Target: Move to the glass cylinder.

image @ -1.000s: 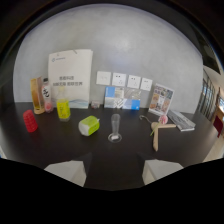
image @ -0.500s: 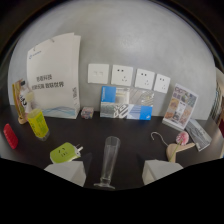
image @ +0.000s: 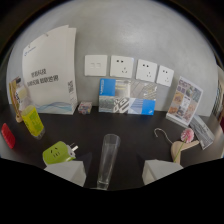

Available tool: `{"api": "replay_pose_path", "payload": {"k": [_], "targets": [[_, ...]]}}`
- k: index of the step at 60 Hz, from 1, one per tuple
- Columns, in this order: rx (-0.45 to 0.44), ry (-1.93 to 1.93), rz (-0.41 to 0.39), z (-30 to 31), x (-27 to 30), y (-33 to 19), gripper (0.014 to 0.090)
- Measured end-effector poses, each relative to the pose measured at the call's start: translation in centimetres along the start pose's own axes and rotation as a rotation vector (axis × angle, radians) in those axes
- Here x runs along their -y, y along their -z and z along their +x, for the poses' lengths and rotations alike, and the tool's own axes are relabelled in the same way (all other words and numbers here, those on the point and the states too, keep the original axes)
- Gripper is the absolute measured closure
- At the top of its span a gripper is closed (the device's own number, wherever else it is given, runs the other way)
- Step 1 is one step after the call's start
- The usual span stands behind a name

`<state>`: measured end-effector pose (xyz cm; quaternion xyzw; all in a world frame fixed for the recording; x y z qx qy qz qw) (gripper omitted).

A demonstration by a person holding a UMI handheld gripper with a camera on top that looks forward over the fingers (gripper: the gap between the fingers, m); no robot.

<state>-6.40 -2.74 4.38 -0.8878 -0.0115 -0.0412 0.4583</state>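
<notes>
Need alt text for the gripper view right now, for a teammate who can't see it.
A tall clear glass cylinder stands upright on the dark table between the open fingers of the hand-held gripper, untouched. A green plug adapter lies beside it; a yellow bottle, wall sockets and a white sign sit beyond.

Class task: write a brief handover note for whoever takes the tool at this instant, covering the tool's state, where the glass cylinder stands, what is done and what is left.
Tool: open, holding nothing; both fingers show at either side of the glass.
Glass cylinder: upright on the dark table, between the fingers with a gap at each side. A green plug adapter lies just beside the one finger.
Done: the approach, with the cylinder between the fingers.
Left: little or nothing; no grip taken.
</notes>
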Motion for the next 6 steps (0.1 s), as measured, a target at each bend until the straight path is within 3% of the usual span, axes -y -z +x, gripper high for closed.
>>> {"api": "replay_pose_path", "payload": {"k": [6], "targets": [[0.004, 0.001, -0.003, -0.07, -0.08, 0.01, 0.0194]]}}
